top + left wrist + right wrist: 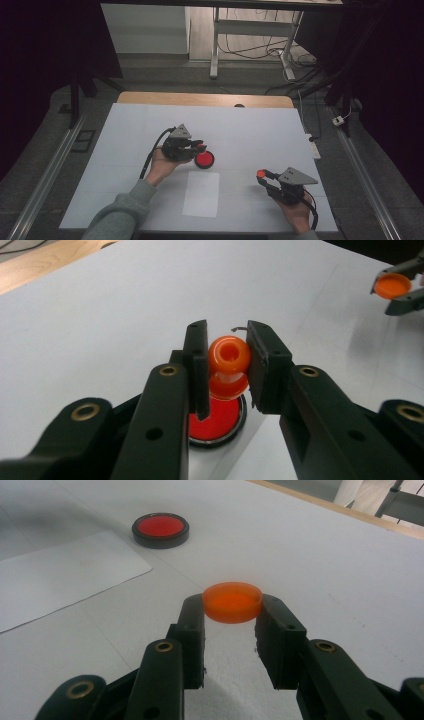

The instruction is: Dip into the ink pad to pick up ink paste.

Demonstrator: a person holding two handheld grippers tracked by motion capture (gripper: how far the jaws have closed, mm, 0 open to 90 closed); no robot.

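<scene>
An orange knob (229, 360) is clamped in the left gripper (227, 365), above a red disc (217, 420). An orange cap (232, 601) is gripped by the right gripper (231, 611).

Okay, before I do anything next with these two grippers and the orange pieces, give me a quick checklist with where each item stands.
1. Left gripper clamped on the orange knobbed stamp piece: ok.
2. Right gripper clamped on the round orange plastic cap: ok.
3. Stamp piece raised above the round black-rimmed red ink pad: ok.
4. White paper sheet lies flat, uncovered: ok.
5. The two grippers well apart: ok.
6. Ink on the stamp's underside: cannot tell.
</scene>
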